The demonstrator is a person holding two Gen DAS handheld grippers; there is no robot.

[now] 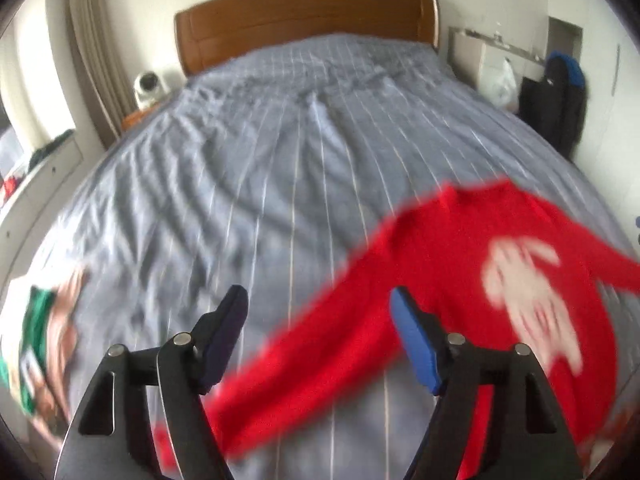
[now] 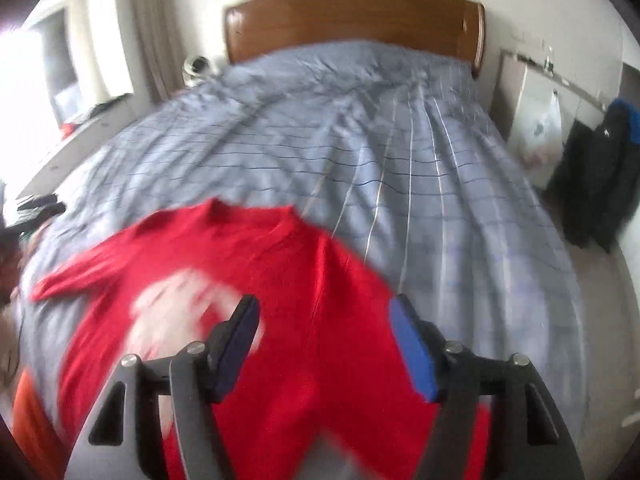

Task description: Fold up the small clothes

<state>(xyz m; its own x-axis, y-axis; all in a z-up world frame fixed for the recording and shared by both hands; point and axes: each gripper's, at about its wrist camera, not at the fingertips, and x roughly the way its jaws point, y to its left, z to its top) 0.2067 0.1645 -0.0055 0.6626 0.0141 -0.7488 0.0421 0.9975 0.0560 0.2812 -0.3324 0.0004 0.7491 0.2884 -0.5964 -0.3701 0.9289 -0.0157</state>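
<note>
A red long-sleeved top [image 1: 460, 264] with a white print lies spread on the grey striped bed cover [image 1: 260, 160], neck toward the headboard. In the left wrist view its left sleeve runs down between my fingers. My left gripper [image 1: 318, 300] is open and empty above that sleeve. In the right wrist view the top [image 2: 248, 264] fills the lower left. My right gripper [image 2: 324, 312] is open and empty above the top's right side and sleeve. Both views are motion-blurred.
A green, white and brown garment [image 1: 40, 352] lies at the bed's left edge. A brown wooden headboard [image 1: 304, 16] stands at the far end. Dark clothes [image 2: 604, 176] hang at the right wall. A white sill [image 1: 36, 200] runs along the left.
</note>
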